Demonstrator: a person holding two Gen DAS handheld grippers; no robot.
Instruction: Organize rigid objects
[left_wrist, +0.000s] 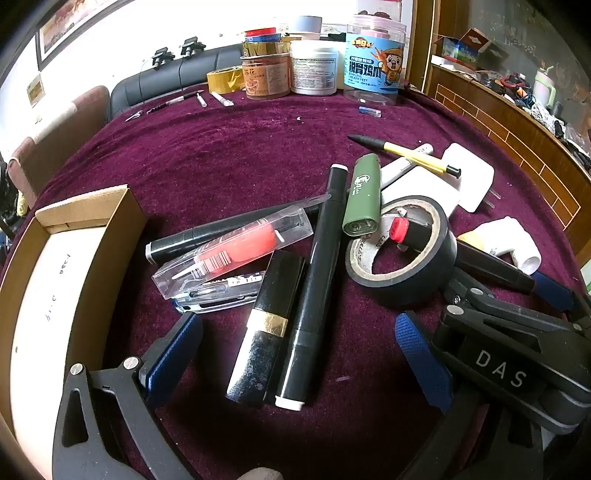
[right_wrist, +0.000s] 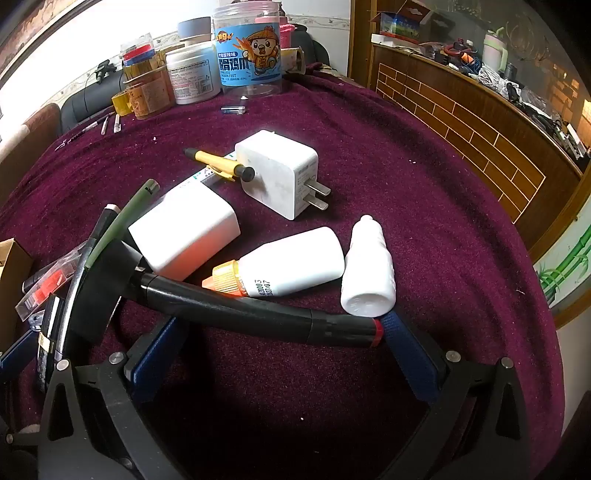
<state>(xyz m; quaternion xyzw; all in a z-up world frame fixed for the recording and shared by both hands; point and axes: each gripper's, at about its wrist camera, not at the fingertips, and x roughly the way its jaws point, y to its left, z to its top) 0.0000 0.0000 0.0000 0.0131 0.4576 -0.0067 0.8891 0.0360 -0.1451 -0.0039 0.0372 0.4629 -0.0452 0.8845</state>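
My left gripper hangs open over a pile on the purple cloth. Between its blue fingers lie a black tube with a gold band and a long black marker, neither pressed. Beyond them are a red item in a clear case, a green lighter and a black tape roll. An open cardboard box stands at the left. My right gripper is open too, and a black marker with a red ring lies across its fingertips. A white bottle with an orange cap and a small white bottle lie just past it.
Two white chargers and a yellow pen lie mid-table. Jars and yellow tape crowd the far edge, with small tools near them. A wooden counter runs along the right.
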